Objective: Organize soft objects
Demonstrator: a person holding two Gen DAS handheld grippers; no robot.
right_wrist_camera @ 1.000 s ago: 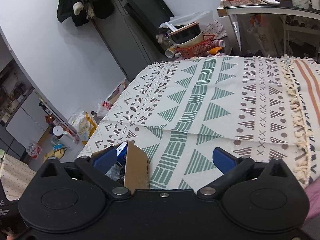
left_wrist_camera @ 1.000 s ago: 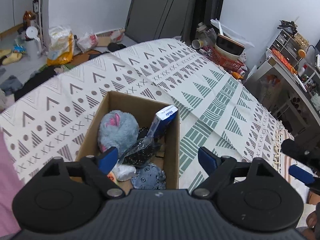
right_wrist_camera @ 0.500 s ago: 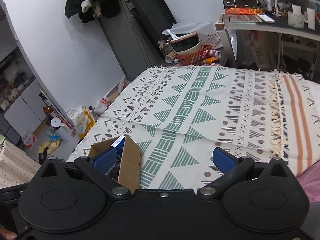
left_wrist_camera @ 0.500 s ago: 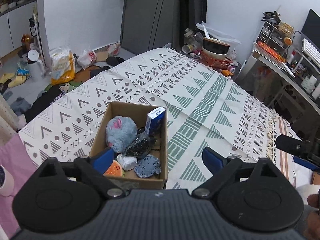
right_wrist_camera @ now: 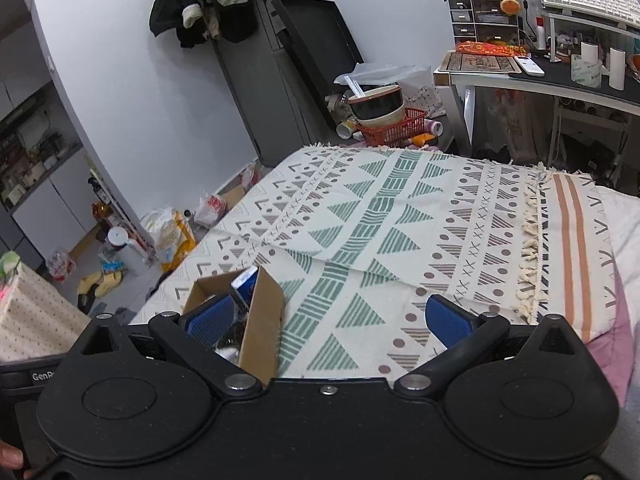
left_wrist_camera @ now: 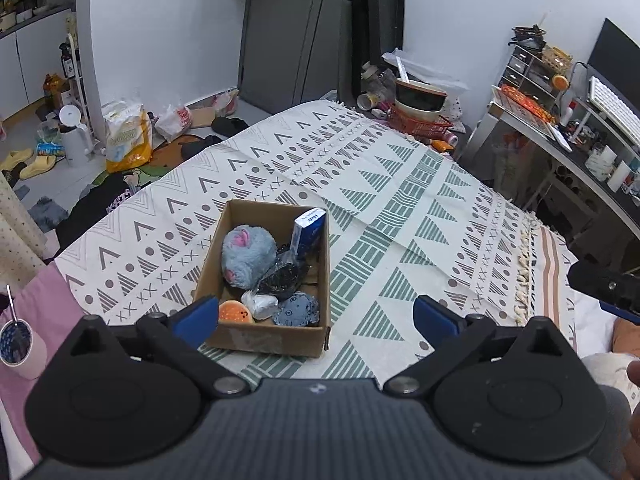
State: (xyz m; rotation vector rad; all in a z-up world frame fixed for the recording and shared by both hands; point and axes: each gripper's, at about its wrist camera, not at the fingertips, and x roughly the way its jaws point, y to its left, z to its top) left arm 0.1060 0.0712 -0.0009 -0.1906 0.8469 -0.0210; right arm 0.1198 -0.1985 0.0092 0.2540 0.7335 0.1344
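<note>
Both jaws spread, empty: left gripper [left_wrist_camera: 316, 316] over box [left_wrist_camera: 264, 336] of soft toys, right gripper [right_wrist_camera: 327, 318] with box by its left finger; I'd descend straight, pinch plush [left_wrist_camera: 248, 254] centrally.

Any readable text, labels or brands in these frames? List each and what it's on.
"GenR", cut off at the edge: label on the black device beside the right tool.
Blue carton in the cardboard box: white lettering, too blurred.
Floor bags: print too small.

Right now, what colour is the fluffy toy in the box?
Grey-blue with pink patches, fluffy toy; left wrist view shows it best.
</note>
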